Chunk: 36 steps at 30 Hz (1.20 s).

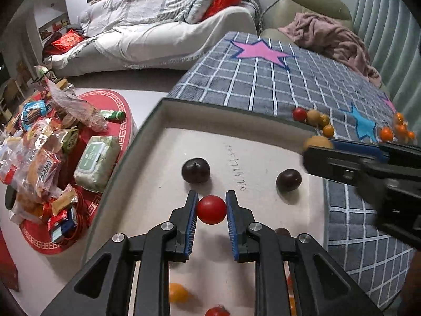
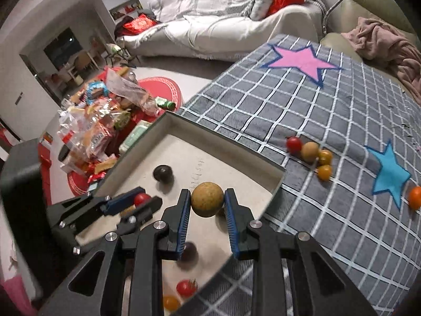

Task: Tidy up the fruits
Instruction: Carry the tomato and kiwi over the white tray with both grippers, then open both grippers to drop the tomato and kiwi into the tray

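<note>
Tray point(image 1: 158, 121) is my landmark: a shallow box with a pale floor, lying on the checked blanket point(image 1: 263, 84). My left gripper point(image 1: 211, 209) hangs over the tray's middle, its blue pads pressed on either side of a red tomato point(image 1: 211, 210). My right gripper point(image 2: 208, 202) is over the tray's right side, clamped on a tan round fruit point(image 2: 207, 199), which is lifted clear of the floor.

Inside the tray, two dark plums point(image 1: 196, 170) point(image 1: 288, 179) sit just beyond my left gripper, well apart from each other. A third dark fruit point(image 2: 189, 254) lies under my right gripper's left finger. At the tray's near end lie another red tomato point(image 2: 186, 287) with a green stalk and a yellow tomato point(image 2: 171, 302), just beside each other.

Outside the tray, on the blanket near its far right corner, a small cluster waits: a red tomato point(image 2: 294, 144), a tan fruit point(image 2: 310, 151) and two yellow tomatoes point(image 2: 325, 157) point(image 2: 324, 171), close together. Further right of the tray, past the blue star point(image 2: 389, 173), lie orange tomatoes point(image 1: 386, 133).

Left of the tray, on the floor, snack packets point(image 1: 39, 163) are piled on a red mat point(image 1: 110, 100).
</note>
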### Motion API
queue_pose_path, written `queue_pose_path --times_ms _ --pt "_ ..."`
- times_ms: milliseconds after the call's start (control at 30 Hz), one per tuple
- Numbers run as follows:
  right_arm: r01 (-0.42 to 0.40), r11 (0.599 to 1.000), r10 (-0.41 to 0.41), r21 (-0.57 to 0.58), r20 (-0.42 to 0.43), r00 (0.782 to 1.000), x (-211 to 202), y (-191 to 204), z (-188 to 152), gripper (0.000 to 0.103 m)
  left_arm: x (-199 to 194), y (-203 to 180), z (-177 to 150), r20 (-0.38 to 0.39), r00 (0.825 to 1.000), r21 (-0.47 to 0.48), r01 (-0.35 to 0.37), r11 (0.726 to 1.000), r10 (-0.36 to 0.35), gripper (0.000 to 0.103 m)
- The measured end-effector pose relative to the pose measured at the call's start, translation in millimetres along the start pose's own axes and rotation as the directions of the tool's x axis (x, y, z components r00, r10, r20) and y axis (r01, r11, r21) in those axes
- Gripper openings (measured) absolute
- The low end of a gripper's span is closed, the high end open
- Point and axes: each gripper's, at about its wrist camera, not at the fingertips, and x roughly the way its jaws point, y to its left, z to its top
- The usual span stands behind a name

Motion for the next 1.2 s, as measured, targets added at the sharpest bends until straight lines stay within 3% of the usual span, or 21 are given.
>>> queue_pose_path --times_ms 267,533,567,633,700,767,833,900,933,967,1033,1200 --pt "0.043 0.999 -0.044 -0.011 -0.055 0.998 41 -6 7 0.028 23 -5 -2 -0.05 0.999 0.02 -0.021 1.0 0.022 0.023" --pt "0.053 0.998 -0.056 -0.042 -0.09 0.994 51 -3 3 0.031 23 -8 -3 -0.036 0.999 0.032 -0.04 0.999 0.041 0.023" --pt "0.049 0.998 -0.052 -0.04 -0.088 0.995 50 -3 2 0.034 23 -8 -3 -0.036 0.998 0.032 -0.041 0.999 0.042 0.023" --pt "0.042 0.999 -0.045 -0.034 -0.078 0.996 45 -4 3 0.058 22 -7 -3 -0.039 0.998 0.028 -0.044 0.999 0.045 0.023" --pt "0.037 0.999 -0.038 -0.032 -0.056 0.998 37 -3 3 0.067 22 -6 -4 -0.044 0.998 0.023 -0.042 0.999 0.043 0.023" --pt "0.034 0.999 -0.035 -0.031 -0.044 0.998 30 -3 4 0.068 21 -5 -4 -0.047 0.998 0.019 -0.042 0.999 0.043 0.023" --pt "0.026 0.999 -0.027 -0.024 -0.028 0.999 22 -4 5 0.079 20 -4 -5 -0.05 0.998 0.017 -0.041 0.999 0.042 0.023" --pt "0.027 0.999 -0.028 -0.018 -0.009 1.0 13 -7 4 0.08 17 -3 -4 -0.047 0.998 0.013 -0.036 0.999 0.037 0.035" --pt "0.024 1.0 -0.024 -0.01 -0.002 1.0 8 -9 4 0.081 14 -4 -4 -0.036 0.999 0.01 -0.04 0.999 0.04 0.067" --pt "0.023 1.0 -0.023 -0.001 0.002 1.0 4 -12 3 0.082 10 -3 -4 -0.014 0.999 0.005 -0.047 0.999 0.047 0.085" --pt "0.027 0.999 -0.028 0.021 0.018 0.999 -6 -22 1 0.083 -1 -5 -3 0.044 0.997 0.006 -0.057 0.998 0.057 0.085" --pt "0.059 0.994 -0.064 0.091 0.052 0.997 -30 -57 -6 0.084 -8 -13 4 0.041 0.998 0.03 -0.042 0.999 0.04 0.085"
